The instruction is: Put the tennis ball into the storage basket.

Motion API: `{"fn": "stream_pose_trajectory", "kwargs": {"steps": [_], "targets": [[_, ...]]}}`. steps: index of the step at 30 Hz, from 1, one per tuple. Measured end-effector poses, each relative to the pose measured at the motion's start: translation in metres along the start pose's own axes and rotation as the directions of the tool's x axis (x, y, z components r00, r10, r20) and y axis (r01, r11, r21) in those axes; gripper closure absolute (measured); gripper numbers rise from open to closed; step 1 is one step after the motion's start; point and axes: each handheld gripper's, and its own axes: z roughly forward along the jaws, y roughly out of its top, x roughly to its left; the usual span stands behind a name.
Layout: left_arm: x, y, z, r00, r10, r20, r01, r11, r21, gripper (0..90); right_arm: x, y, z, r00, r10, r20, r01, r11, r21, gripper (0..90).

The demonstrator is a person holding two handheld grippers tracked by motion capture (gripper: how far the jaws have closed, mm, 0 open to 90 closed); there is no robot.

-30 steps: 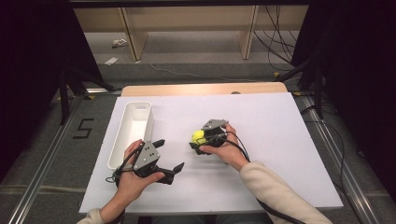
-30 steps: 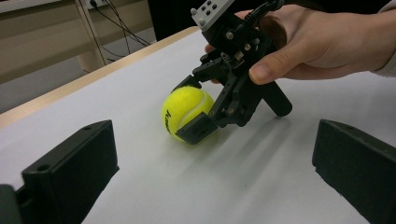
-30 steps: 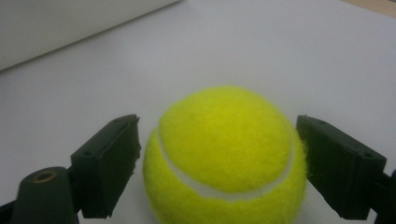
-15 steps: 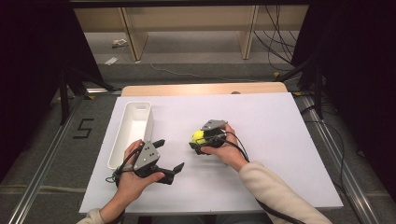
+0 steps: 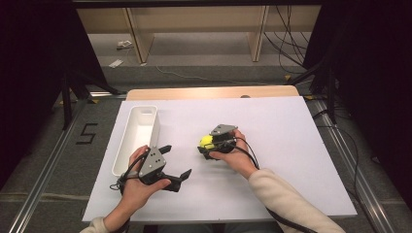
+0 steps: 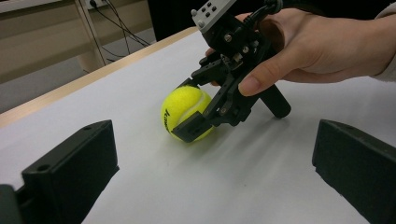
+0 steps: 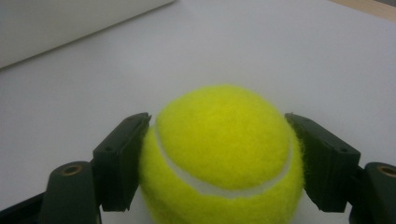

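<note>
Yellow fuzzy tennis ball [image 7: 219,158] sits mid-desk [image 5: 291,145], same spot as a second ago; we see nothing shifted. The right gripper [image 5: 208,145] has its fingers clamped on it, covering both sides. The left gripper [image 5: 174,162] hangs wide open, near the white plastic tray [image 5: 127,145].

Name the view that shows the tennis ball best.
The right gripper view: the tennis ball sits large between the right gripper's jaws. The left gripper view shows it smaller, partly covered; the high view, a small yellow spot.
</note>
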Motion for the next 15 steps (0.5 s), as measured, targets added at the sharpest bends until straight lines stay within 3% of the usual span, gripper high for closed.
{"fn": "stream_pose_trajectory", "kwargs": {"steps": [15], "targets": [[0.0002, 0.0000, -0.0002, 1.0000, 0.000, 0.000, 0.000, 1.0000, -0.001, 0.0, -0.0048, 0.0025, -0.0047, 0.9995, 0.032, 0.002, -0.032, 0.999, -0.021, 26.3]]}}
